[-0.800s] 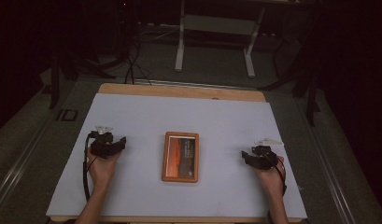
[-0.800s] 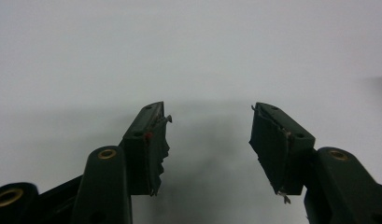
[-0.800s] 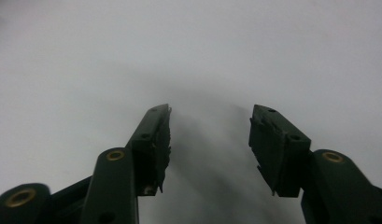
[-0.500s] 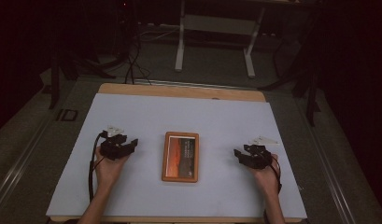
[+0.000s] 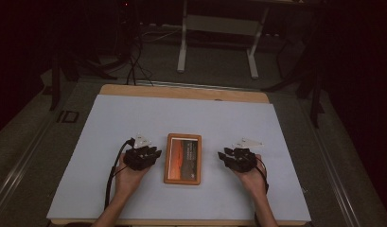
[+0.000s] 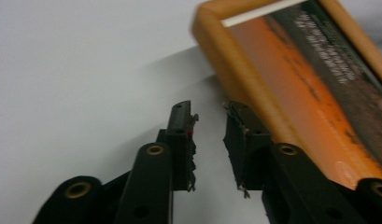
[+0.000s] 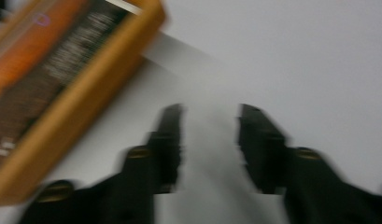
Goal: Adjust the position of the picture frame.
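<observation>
Framed picture [image 5: 182,158]: lying flat at the middle of the white bench [image 5: 134,118], its wooden frame enclosing an orange and dark print.
Left hand-held gripper [image 5: 153,153]: sitting just beside the frame's left edge, jaws standing apart with nothing between them.
Right hand-held gripper [image 5: 224,156]: hovering near the frame's right edge, jaws parted and gripping nothing, its own view blurring.

My counter [image 5: 181,118] wears a pale sheet, with a wooden edge bare at its far side. Beyond it a white stand [image 5: 219,28] sits on the dark floor [image 5: 219,71], black cables [image 5: 134,61] trailing nearby.
</observation>
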A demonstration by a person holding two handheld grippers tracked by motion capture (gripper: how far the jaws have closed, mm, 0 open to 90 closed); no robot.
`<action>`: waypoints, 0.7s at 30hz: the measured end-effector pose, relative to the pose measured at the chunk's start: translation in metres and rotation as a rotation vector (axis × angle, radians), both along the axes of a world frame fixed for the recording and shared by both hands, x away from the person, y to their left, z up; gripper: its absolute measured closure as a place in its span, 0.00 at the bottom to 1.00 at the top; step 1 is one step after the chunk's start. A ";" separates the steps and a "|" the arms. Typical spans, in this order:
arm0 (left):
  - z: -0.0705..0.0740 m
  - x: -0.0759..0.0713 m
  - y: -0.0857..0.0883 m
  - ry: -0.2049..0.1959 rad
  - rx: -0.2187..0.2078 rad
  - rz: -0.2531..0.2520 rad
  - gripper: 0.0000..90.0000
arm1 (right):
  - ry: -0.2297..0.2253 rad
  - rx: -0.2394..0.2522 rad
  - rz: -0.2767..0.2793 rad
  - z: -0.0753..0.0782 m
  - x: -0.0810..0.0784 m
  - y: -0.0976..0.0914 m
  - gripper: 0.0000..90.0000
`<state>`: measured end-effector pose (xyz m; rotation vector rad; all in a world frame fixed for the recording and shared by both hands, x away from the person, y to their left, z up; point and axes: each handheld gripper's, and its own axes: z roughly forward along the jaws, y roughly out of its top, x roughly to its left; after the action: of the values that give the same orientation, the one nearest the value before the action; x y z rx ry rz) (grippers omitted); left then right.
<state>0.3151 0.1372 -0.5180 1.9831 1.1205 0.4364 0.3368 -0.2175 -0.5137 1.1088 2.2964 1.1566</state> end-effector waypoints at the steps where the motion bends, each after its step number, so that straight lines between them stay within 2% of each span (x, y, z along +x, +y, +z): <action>1: 0.000 0.000 -0.002 0.001 0.002 -0.006 0.82 | -0.005 0.005 0.022 0.001 -0.001 0.004 0.82; 3: -0.001 -0.001 -0.005 -0.001 0.010 -0.017 0.85 | -0.017 0.013 0.045 0.004 -0.004 0.012 0.89; 4: -0.001 -0.001 -0.005 -0.001 0.010 -0.017 0.87 | -0.017 0.013 0.045 0.004 -0.004 0.012 0.89; 5: -0.003 0.000 -0.009 0.010 0.019 -0.031 0.89 | -0.018 0.010 0.070 0.005 -0.005 0.021 0.93; 7: -0.006 -0.001 -0.012 0.011 0.045 -0.048 0.90 | -0.008 -0.006 0.086 0.003 -0.006 0.030 0.94; 9: -0.007 -0.001 -0.016 0.012 0.070 -0.045 0.92 | 0.009 -0.024 0.100 -0.002 -0.005 0.039 0.93; 10: -0.007 -0.001 -0.016 0.012 0.070 -0.045 0.92 | 0.009 -0.024 0.100 -0.002 -0.005 0.039 0.93; 11: -0.007 -0.001 -0.017 0.014 0.071 -0.045 0.92 | 0.030 -0.052 0.095 -0.009 -0.003 0.048 0.93; 14: -0.008 0.000 -0.019 0.023 0.085 -0.036 0.92 | 0.057 -0.055 0.079 -0.016 0.000 0.054 0.92; 17: -0.008 0.000 -0.022 0.024 0.098 -0.035 0.94 | 0.079 -0.037 0.076 -0.020 0.003 0.055 0.92; 20: -0.008 0.000 -0.023 0.030 0.098 -0.039 0.96 | 0.074 -0.021 0.071 -0.017 0.002 0.055 0.93; 21: -0.008 -0.001 -0.025 0.026 0.109 -0.036 0.96 | 0.073 -0.019 0.068 -0.016 0.002 0.054 0.93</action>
<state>0.3141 0.1122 -0.5256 2.1060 1.0956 0.4623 0.3385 -0.1631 -0.5299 1.0909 2.4134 1.1344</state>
